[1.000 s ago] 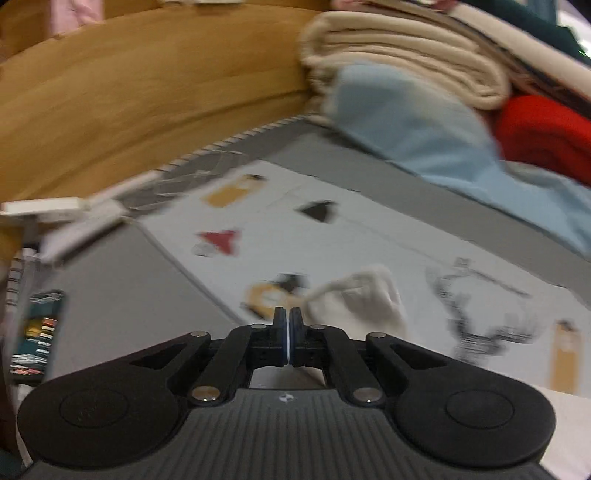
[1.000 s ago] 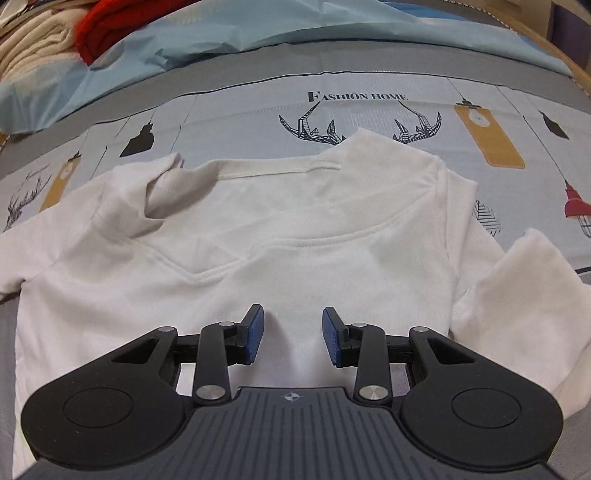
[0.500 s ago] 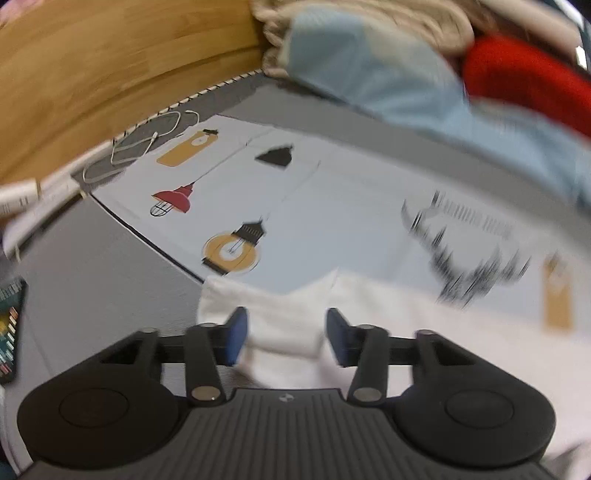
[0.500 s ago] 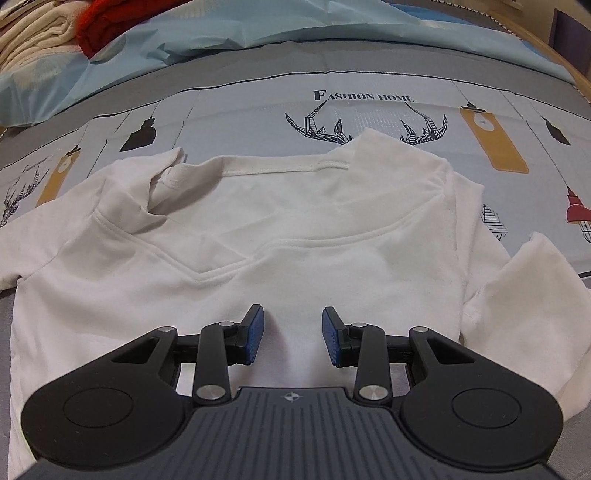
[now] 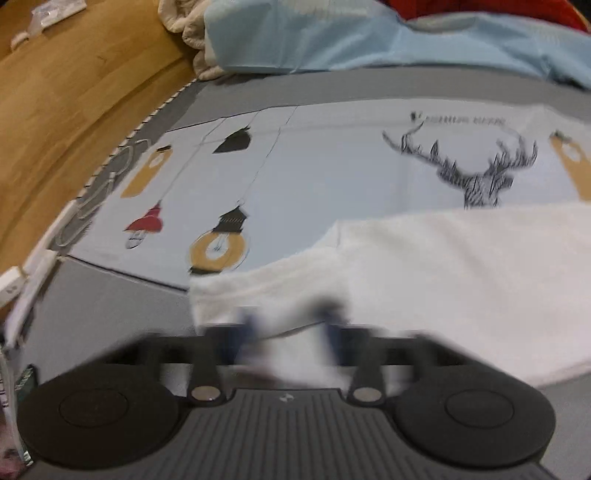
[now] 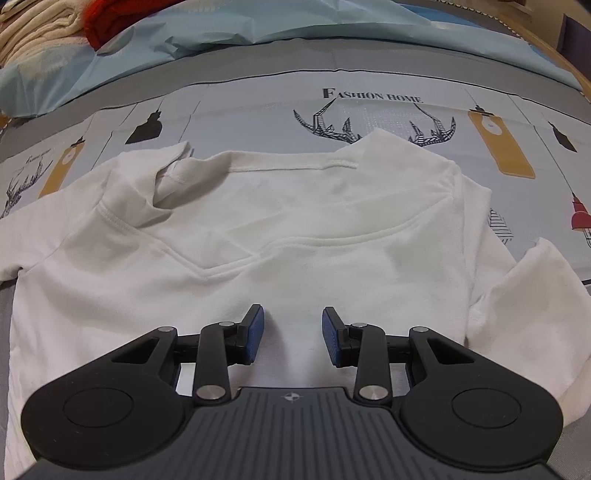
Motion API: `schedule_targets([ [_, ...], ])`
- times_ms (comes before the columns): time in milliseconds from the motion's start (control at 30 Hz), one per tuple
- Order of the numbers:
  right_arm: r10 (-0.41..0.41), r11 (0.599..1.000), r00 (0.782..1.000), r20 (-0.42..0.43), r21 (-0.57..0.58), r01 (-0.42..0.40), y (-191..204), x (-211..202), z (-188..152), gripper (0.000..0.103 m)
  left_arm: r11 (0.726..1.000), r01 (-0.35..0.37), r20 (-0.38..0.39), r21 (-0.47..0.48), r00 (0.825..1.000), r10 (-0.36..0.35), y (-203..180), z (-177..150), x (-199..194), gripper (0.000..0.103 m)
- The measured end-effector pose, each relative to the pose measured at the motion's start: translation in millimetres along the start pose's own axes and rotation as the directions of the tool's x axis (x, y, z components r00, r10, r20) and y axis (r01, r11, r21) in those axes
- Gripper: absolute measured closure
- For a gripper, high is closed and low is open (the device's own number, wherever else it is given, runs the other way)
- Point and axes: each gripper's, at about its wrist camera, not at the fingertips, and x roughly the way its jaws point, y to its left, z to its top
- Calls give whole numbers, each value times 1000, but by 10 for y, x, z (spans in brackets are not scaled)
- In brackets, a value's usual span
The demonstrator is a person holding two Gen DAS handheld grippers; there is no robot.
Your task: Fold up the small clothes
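Grey bedding with a printed sheet [image 6: 258,110] of lamps and antlers fills both views, with a blue cloth [image 6: 221,26] bunched across the top and a wooden edge [image 5: 74,92] at upper left of the left view. On the sheet lies a white shirt [image 6: 295,229], spread flat, collar toward the top of the frame, one sleeve [image 6: 535,295] at right. The right gripper [image 6: 291,336] sits low centre over the shirt's body, its blue pads apart with bare cloth between them, gripping nothing. In the left view the left gripper [image 5: 288,332] is smeared by blur at the sleeve end of the shirt [image 5: 443,277]; its jaws have just been closing with white cloth between them, but whether they pinch it I cannot tell.
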Motion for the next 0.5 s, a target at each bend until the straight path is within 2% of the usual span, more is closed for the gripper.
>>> schedule_targets([
  [67, -4, 1000, 1000, -5, -9, 4, 21, 18, -7, 66, 993, -55, 68, -101, 996, 62, 165, 84, -39, 101],
  [100, -7, 1000, 1000, -6, -12, 7, 29, 25, -8, 66, 976, -99, 97, -193, 988, 120, 317, 121, -62, 101],
  [167, -12, 1000, 1000, -7, -15, 12, 40, 32, -1, 66, 903, -152, 83, -403, 976, 202, 669, 150, -111, 98],
  [200, -13, 1000, 1000, -7, -16, 13, 46, 32, 3, 66, 865, -145, 85, -480, 974, 210, 807, 140, -141, 95],
  [233, -15, 1000, 1000, -7, -17, 15, 52, 33, 8, 66, 838, -112, 104, -534, 975, 196, 920, 119, -183, 85],
  [267, -17, 1000, 1000, -6, -17, 17, 59, 34, 11, 66, 821, -76, 134, -566, 974, 183, 989, 98, -240, 79],
  [300, -17, 1000, 1000, -5, -18, 17, 65, 33, 12, 66, 817, -53, 161, -575, 971, 177, 1007, 90, -287, 73],
  [400, -16, 1000, 1000, -1, -17, 16, 68, 29, 12, 66, 832, -9, 187, -555, 973, 136, 948, 101, -349, 73],
  [500, -14, 1000, 1000, 2, -14, 14, 65, 7, 8, 66, 834, 83, 157, -545, 988, 4, 815, 71, -300, 73],
])
